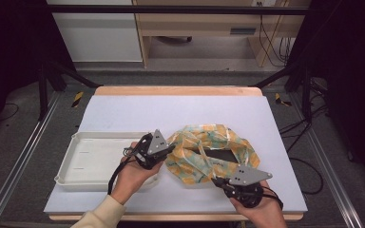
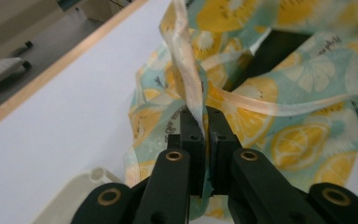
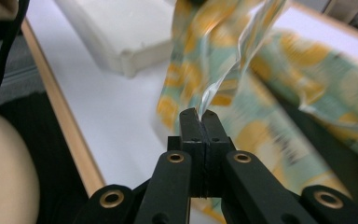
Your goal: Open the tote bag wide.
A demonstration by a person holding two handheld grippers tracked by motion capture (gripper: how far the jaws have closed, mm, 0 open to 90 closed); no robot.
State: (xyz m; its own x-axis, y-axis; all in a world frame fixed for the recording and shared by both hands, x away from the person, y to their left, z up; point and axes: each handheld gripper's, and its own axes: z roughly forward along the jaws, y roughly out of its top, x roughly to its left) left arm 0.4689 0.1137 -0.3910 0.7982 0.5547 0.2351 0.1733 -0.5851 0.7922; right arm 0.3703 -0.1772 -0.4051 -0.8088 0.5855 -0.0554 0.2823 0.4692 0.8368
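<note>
Both grippers clamped on the lemon-print bag (image 1: 209,154).
Left gripper (image 2: 204,122) pinches its rim — right gripper (image 3: 200,116) nips a clear edge; tray (image 1: 88,161) beside.

Bag (image 2: 279,116) print seemingly illegible.

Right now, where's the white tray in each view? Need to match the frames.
High view: white tray at left on the table, beside the left gripper.
Left gripper view: one tray corner at bottom left, next to the jaws.
Right gripper view: tray at top, left of centre, blurred.
Shared landmark: the lemon-print bag, pinched by both grippers, lies next to it.
</note>
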